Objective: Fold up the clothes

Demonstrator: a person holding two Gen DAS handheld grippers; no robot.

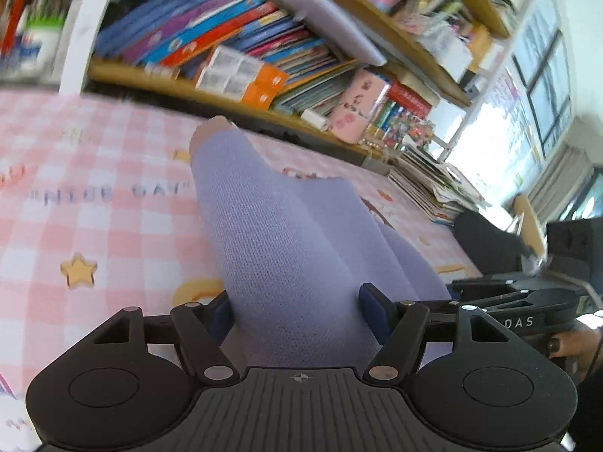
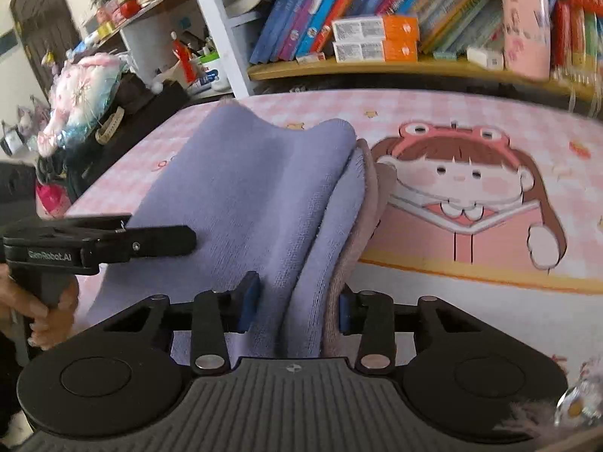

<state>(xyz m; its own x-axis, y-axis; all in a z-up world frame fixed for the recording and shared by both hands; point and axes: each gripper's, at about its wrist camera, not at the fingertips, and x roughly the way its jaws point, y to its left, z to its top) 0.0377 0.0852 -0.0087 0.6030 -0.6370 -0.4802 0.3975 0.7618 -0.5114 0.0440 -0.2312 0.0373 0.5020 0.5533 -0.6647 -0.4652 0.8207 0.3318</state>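
Both tongs clamp lilac knit garment between them.

A child's bedroom: bookshelves of picture books, cartoon bedsheet.

Lavender knit garment, pink-white check sheet w/ yellow stars.

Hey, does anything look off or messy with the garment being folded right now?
Slightly. In the right wrist view the lavender knit garment hangs in uneven layers, and a mauve inner layer sticks out past its right edge. Both tongs, left and right, are gripping it above the pink checked sheet. Nothing looks damaged.
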